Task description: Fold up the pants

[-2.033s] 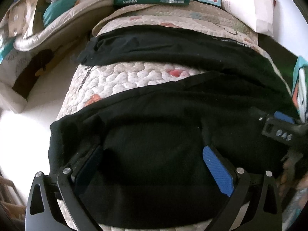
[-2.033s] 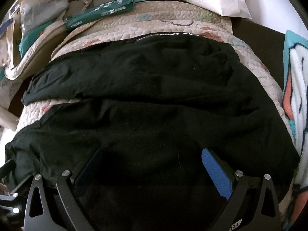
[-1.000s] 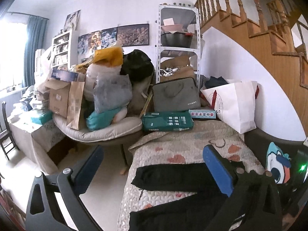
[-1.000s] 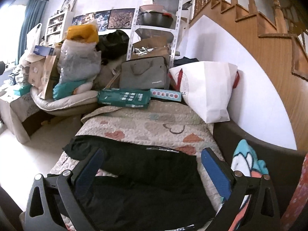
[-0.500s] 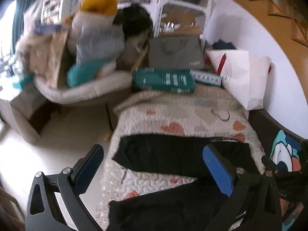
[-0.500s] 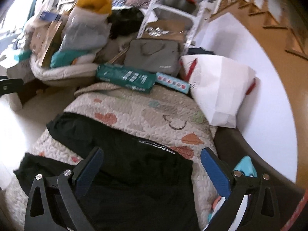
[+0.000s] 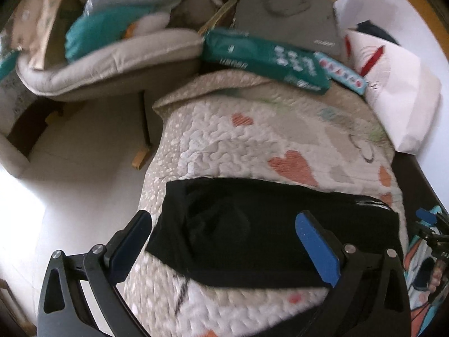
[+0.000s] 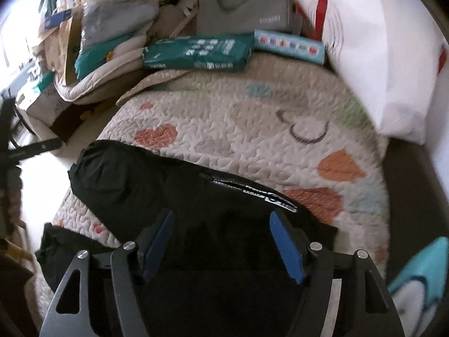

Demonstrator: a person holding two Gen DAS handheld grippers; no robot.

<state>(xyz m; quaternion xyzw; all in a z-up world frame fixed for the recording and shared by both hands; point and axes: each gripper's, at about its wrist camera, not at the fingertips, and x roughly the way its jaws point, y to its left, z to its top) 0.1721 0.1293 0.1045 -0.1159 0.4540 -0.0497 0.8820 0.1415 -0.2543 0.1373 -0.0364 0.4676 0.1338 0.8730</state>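
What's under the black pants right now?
The black pants lie on the quilted heart-print cover, which shows around them. Whatever is beneath the fabric itself is hidden.

Daylight enters from the left of the quilt (image 7: 252, 140): the floor (image 7: 70, 196) beside it burns out to plain white in the left wrist view, and a window (image 8: 16, 36) glares at the far left of the right wrist view. Both pictures are smeared by motion blur, worst on the clutter beyond the quilt. The black pants (image 8: 168, 196) lying on the quilt swallow detail, almost featureless. Fisheye bending curves every edge, and the corners fall to black.
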